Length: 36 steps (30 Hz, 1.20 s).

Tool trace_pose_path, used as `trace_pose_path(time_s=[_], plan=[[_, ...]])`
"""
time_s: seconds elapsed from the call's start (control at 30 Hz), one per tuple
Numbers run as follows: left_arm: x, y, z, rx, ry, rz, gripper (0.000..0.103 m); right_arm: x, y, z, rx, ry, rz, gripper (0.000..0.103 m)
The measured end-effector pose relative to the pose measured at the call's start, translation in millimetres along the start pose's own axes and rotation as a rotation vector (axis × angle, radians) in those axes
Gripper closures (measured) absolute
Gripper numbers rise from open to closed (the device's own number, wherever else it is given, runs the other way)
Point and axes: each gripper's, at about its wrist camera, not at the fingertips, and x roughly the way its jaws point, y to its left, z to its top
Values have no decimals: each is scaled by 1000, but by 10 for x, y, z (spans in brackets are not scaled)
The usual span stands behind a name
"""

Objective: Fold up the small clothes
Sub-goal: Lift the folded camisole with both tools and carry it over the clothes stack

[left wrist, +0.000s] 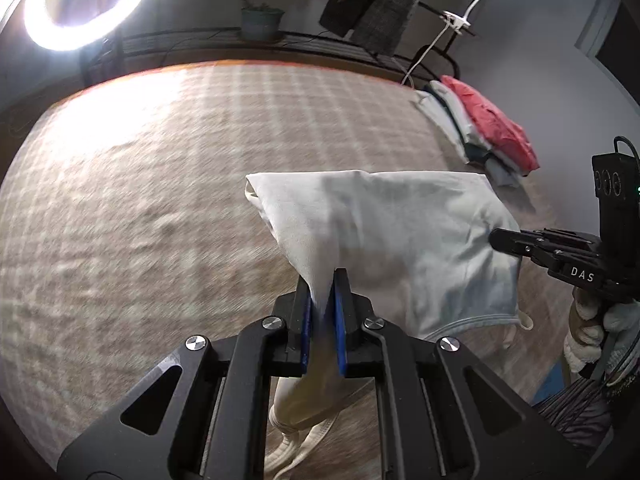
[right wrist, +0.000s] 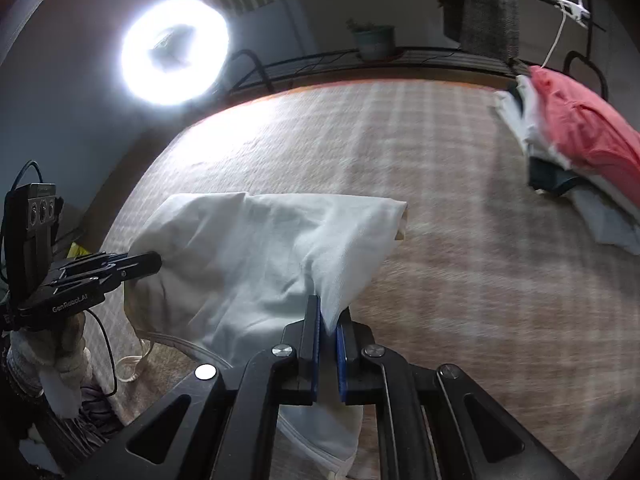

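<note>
A small white garment (left wrist: 384, 224) is held between both grippers above a plaid-covered table (left wrist: 160, 168). My left gripper (left wrist: 323, 280) is shut on its left corner, with cloth pinched between the blue pads and a drawstring hanging below. My right gripper (right wrist: 329, 312) is shut on the garment's (right wrist: 260, 248) right corner. Each gripper shows in the other's view, the right one (left wrist: 504, 240) at the garment's right edge, the left one (right wrist: 148, 262) at its left edge. The far fold of the garment rests on the cloth.
A stack of folded clothes with a red piece on top (left wrist: 488, 128) lies at the table's far right, and it also shows in the right wrist view (right wrist: 580, 140). A ring light (left wrist: 68, 4), a potted plant (left wrist: 260, 20) and hanging clothes stand behind the table.
</note>
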Motion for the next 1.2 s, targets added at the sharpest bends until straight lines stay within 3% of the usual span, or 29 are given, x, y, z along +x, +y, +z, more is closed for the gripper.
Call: trace_pose_path(time_s=[0.3,0.73,1.2], plan=[[186,-664,484,93,-56,-59,95,-482,-437,185,18,-82,-79,99],[640,-1920,1431,253,-159,-131,95,-1277,-1529,582,60,-201,-270,99],[1427,-2860,2224,321,-219,-141,95,-1457,-2703,1181,119,-269,-445,99]])
